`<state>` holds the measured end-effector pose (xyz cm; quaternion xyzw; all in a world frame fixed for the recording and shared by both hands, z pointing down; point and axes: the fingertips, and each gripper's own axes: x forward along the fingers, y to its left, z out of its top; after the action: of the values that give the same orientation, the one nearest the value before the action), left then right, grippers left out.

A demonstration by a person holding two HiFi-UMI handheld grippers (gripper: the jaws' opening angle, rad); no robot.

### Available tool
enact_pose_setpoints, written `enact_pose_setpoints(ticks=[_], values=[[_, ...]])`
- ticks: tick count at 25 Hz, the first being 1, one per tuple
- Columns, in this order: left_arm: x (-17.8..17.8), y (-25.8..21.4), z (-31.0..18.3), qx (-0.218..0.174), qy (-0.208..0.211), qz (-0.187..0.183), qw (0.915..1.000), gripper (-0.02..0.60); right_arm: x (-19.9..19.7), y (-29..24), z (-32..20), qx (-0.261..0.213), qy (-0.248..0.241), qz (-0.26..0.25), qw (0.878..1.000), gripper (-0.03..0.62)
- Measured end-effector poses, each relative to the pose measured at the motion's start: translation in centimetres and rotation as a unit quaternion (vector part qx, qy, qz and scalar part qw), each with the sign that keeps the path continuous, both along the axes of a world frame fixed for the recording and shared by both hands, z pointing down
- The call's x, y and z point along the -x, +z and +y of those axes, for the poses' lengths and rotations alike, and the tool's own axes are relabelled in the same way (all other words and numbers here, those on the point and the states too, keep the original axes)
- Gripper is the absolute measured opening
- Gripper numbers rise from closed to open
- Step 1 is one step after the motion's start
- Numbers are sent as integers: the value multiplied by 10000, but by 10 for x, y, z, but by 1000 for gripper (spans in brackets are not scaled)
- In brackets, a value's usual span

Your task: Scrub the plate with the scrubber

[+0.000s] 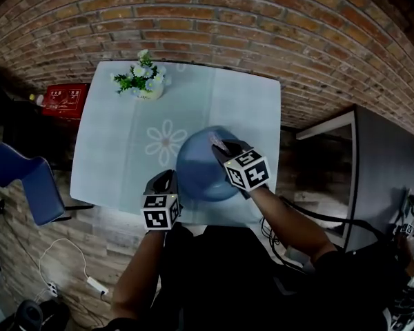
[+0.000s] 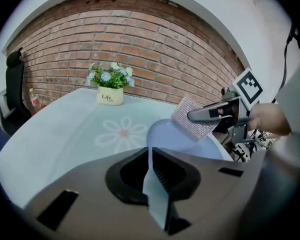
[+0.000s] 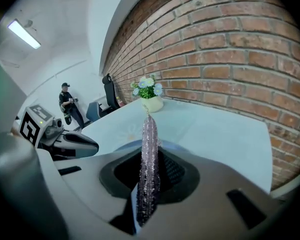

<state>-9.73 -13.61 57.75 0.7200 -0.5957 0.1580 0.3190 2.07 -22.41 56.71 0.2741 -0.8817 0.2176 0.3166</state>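
A round blue plate [image 1: 201, 172] lies on the table's near right part. My left gripper [image 1: 168, 182] sits at the plate's near left edge, shut on its thin rim [image 2: 154, 184]. The plate's blue face [image 2: 177, 140] spreads out ahead of it. My right gripper [image 1: 223, 148] hovers over the plate's far right side, shut on a sparkly pinkish scrubber [image 1: 217, 142]. In the left gripper view the scrubber [image 2: 192, 118] hangs tilted just above the plate. In the right gripper view the scrubber [image 3: 149, 154] stands edge-on between the jaws, with the plate's rim [image 3: 123, 145] behind it.
The table [image 1: 117, 150] has a pale cloth with a flower print. A white pot of flowers [image 1: 145, 81] stands at its far left corner. Beside the table are a red box [image 1: 63, 99], a blue chair [image 1: 29, 182] and a grey cabinet [image 1: 383, 174]. A person [image 3: 68, 104] stands far off.
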Motion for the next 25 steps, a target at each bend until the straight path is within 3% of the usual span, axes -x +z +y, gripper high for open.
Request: enact_pose_setpoints(ticks=[3, 6, 9, 14, 16, 20, 25], values=[[-1, 11, 4, 150, 9, -81, 9999, 19, 8, 10, -1, 137, -122, -26, 9998, 63], [-10, 17, 5, 226, 81, 78, 9997, 122, 27, 11, 19, 458, -824, -295, 9951, 63], [-14, 22, 3, 313, 91, 144, 9994, 126, 46, 19, 40, 672, -1613, -211, 9844, 63], [-15, 38, 2, 503, 96, 177, 9985, 122, 60, 31, 55, 997, -2238, -120, 9695, 63], [-16, 40, 3, 537, 106, 224, 9983, 92, 64, 34, 59, 1116, -2493, -84, 9619, 63], [-16, 41, 2, 561, 84, 282, 9980, 92, 67, 43, 59, 1280, -2750, 18, 9529, 63], [-17, 43, 3, 608, 70, 250, 9978, 91, 64, 50, 41, 1122, -2650, 169, 9575, 63]])
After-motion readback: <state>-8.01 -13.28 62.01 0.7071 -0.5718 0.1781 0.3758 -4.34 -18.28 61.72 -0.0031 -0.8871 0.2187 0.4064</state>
